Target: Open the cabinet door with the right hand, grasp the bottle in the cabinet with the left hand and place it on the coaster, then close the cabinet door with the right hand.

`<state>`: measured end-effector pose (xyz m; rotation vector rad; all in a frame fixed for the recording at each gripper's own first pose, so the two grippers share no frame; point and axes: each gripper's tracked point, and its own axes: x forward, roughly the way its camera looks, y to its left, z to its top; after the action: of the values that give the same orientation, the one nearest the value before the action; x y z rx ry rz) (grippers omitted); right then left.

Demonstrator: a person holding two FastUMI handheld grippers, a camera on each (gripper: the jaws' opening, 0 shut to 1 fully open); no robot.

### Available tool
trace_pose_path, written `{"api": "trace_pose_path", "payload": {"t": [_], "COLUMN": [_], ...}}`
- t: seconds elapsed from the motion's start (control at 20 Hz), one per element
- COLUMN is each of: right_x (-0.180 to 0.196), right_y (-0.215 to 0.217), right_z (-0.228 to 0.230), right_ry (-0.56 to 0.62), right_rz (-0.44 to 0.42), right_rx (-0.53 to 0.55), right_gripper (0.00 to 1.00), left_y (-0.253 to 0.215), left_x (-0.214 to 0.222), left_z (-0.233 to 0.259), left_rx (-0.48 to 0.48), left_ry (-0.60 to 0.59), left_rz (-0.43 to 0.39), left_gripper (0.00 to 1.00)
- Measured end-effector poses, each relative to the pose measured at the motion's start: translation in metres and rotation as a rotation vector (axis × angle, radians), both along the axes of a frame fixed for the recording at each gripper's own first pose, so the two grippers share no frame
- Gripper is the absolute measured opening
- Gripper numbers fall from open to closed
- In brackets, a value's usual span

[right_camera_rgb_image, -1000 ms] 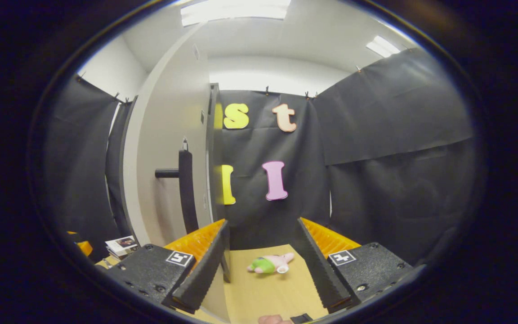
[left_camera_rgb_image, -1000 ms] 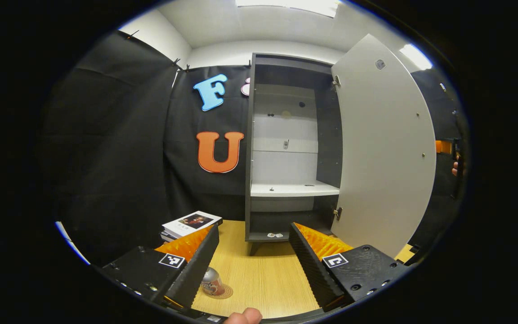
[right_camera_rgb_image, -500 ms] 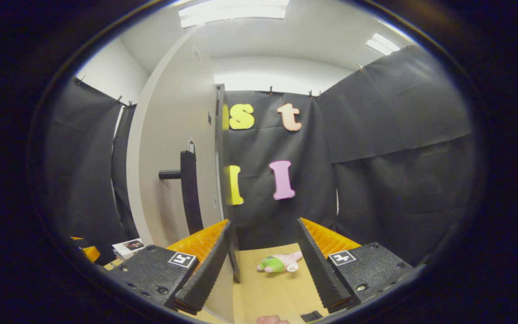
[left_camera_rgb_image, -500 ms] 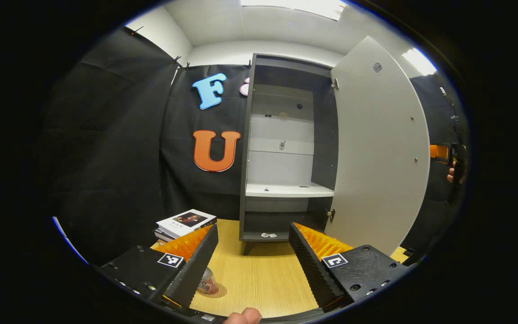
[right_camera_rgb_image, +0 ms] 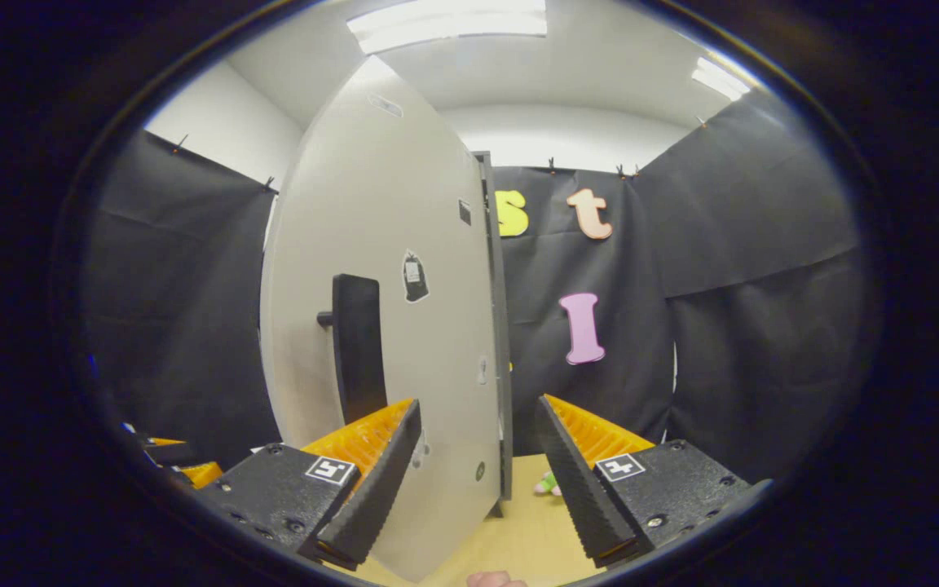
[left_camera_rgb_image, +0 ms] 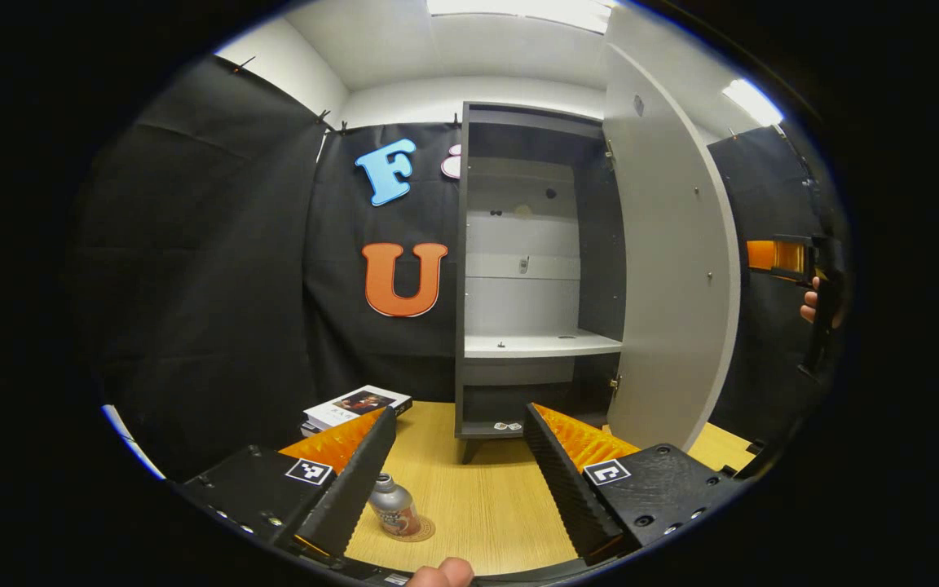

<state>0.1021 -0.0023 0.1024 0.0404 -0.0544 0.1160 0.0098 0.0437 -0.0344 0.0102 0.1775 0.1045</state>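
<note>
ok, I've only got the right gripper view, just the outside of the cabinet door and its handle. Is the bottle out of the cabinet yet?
Observer: Yes. In the left gripper view the bottle stands upright on the coaster on the wooden table.
Operator: Left tongs let go of it?
Observer: The left tongs are open with nothing gripped. The bottle shows low down, next to one finger.
Operator: How far is the door from shut?
Observer: Well open. The cabinet door stands out from the cabinet, and the inside shelf is in plain sight.
</note>
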Motion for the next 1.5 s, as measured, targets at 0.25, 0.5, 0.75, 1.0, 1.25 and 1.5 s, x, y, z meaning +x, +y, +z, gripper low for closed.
{"api": "trace_pose_path", "payload": {"t": [0.25, 0.5, 0.75, 1.0, 1.25, 1.5], "right_x": [0.020, 0.047, 0.075, 0.092, 0.079, 0.034], "right_y": [0.042, 0.097, 0.145, 0.170, 0.158, 0.115], "right_z": [-0.003, 0.001, 0.009, 0.004, 0.000, -0.011], "right_ry": [0.012, 0.004, -0.027, -0.027, -0.017, -0.018], "right_rz": [0.063, 0.144, 0.194, 0.211, 0.201, 0.165], "right_rx": [0.034, 0.031, -0.001, 0.001, -0.003, -0.021], "right_gripper": [0.93, 0.92, 0.94, 0.94, 0.94, 0.94], "left_y": [0.017, 0.033, 0.046, 0.054, 0.055, 0.039], "left_x": [-0.002, -0.005, -0.006, -0.010, -0.014, -0.013], "left_z": [-0.006, -0.008, -0.014, -0.020, -0.019, -0.011], "left_rx": [0.005, 0.016, 0.022, 0.009, 0.005, 0.003], "left_ry": [0.006, 0.011, 0.015, 0.022, 0.013, -0.012], "left_rz": [0.032, 0.046, 0.068, 0.087, 0.096, 0.075], "left_gripper": [0.96, 0.96, 0.96, 0.96, 0.96, 0.95]}}
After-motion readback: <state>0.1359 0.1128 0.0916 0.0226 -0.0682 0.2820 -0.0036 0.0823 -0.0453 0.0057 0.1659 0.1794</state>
